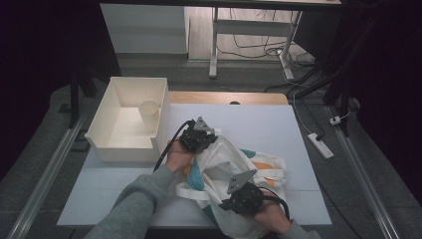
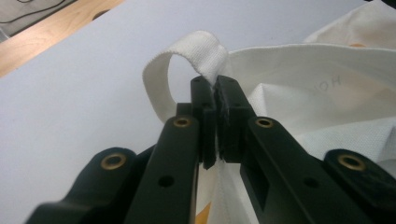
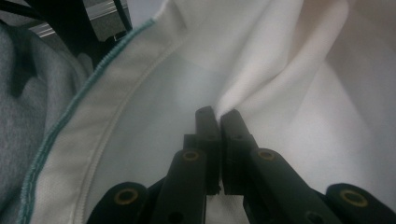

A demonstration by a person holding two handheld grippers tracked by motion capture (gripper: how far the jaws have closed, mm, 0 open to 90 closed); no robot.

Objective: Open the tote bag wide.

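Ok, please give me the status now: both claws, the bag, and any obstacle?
Left claw shut on tote bag rim beside its strap. Right claw shut on bag fabric. Bag bunched on table. White bin with cup stands clear at left.

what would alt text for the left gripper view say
The left gripper, its two black jaws shut, pinches the white fabric handle loop of a cream tote bag. The bag spreads off to the right over a white table, and a strip of wooden edge shows at the top left.
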